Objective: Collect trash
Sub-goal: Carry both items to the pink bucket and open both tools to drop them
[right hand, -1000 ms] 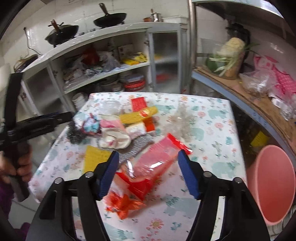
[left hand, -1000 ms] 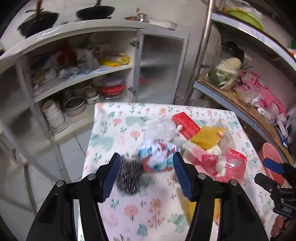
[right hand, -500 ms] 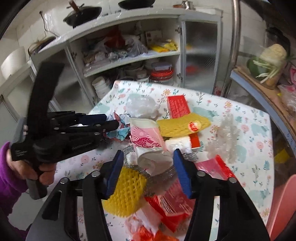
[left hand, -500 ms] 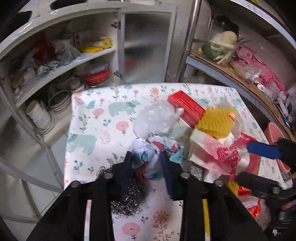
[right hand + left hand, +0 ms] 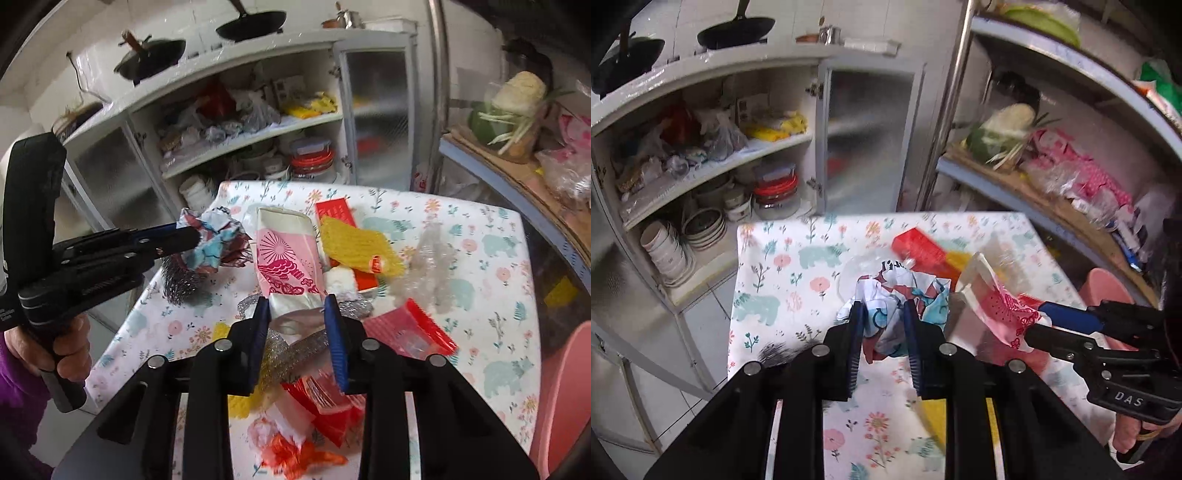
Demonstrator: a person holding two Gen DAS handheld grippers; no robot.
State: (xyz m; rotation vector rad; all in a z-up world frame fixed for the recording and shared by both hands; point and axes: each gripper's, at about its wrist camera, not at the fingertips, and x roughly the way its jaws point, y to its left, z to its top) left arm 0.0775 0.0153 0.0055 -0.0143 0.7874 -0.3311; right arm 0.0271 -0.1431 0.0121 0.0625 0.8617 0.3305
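Gripping a crumpled blue-red-white wrapper (image 5: 894,306), the left gripper (image 5: 882,317) is holding it lifted near the table's (image 5: 768,280) left edge, jaws having just been closing and now pressing on the wad from both sides. The right gripper (image 5: 297,314) is pinching the near end of a pink-and-white pouch (image 5: 288,258), jaws also just closing down onto it; the pouch is stretching away from the pads toward the table's far edge, over the pile in the middle. A steel scourer (image 5: 181,280) is lying at the left edge under the wrapper. A yellow foam net (image 5: 354,243) and a red box (image 5: 334,212) are sitting just right of the pouch, clear plastic (image 5: 432,266) further right, red packaging (image 5: 406,328) near the front edge. A pink bin (image 5: 565,398) is standing beyond the table's right edge.
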